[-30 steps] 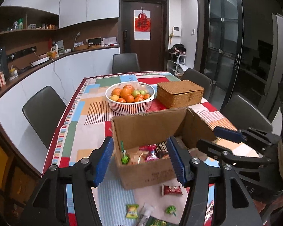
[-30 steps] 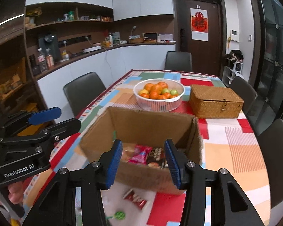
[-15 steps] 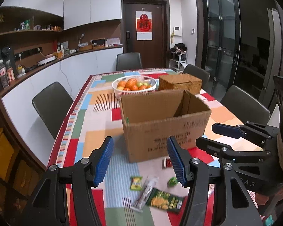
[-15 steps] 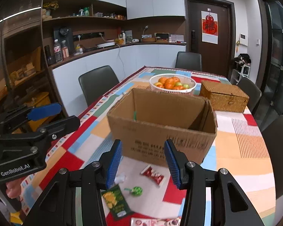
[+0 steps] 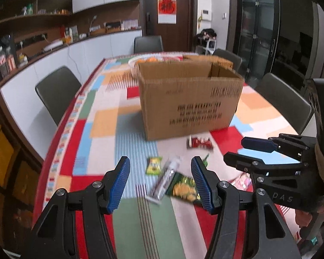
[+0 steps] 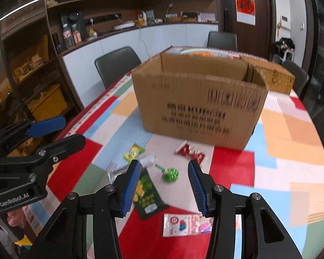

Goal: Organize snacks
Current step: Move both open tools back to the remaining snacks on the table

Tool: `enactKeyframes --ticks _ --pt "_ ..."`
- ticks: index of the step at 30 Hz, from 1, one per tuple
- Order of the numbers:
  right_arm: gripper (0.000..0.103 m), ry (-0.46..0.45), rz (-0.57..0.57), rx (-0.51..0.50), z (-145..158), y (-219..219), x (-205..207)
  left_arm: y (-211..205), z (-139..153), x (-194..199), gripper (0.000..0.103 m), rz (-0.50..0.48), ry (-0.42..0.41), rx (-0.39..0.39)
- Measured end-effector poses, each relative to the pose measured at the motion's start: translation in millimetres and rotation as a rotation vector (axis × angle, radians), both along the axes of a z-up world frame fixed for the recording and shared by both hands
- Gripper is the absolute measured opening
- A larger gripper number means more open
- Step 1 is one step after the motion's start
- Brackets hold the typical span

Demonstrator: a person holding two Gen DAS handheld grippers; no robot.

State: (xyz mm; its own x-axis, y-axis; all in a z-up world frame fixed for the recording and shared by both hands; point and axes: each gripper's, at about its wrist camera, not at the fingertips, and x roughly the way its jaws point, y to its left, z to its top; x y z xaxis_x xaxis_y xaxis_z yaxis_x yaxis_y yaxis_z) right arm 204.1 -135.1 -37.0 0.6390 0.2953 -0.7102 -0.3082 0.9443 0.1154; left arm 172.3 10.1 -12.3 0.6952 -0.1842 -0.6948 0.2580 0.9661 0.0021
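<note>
Both hand-held grippers, left (image 5: 159, 183) and right (image 6: 162, 183), are hovering wide open and empty over loose snack packets; next, probably gripping the green crinkled chip packet (image 6: 145, 194) for the brown cardboard box (image 6: 196, 103).

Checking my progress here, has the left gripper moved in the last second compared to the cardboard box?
Yes. The left gripper has pulled back and down from the cardboard box, now open over loose snacks on the table.

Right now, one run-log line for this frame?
left gripper: open, empty | right gripper: open, empty | snacks: loose on table before cardboard box | green lollipop: between right gripper's fingers
</note>
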Motion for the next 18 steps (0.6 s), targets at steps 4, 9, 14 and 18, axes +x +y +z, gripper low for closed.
enactKeyframes --ticks 4,9,14,18 --pt "0.047 0.044 0.006 -0.018 -17.2 2.1 1.1 0.7 -19.5 -1.7 0.058 -0.005 0.033 0.014" --pt "0.047 0.089 0.008 -0.032 -36.4 3.3 6.2 0.7 -39.6 1.9 0.058 -0.029 0.057 0.025" --pt "0.047 0.125 0.008 -0.044 -53.0 7.1 15.0 1.1 -58.4 14.5 0.058 -0.056 0.096 0.026" --pt "0.047 0.162 0.014 -0.049 -65.7 10.2 25.0 1.6 -73.4 27.7 0.055 -0.074 0.139 0.015"
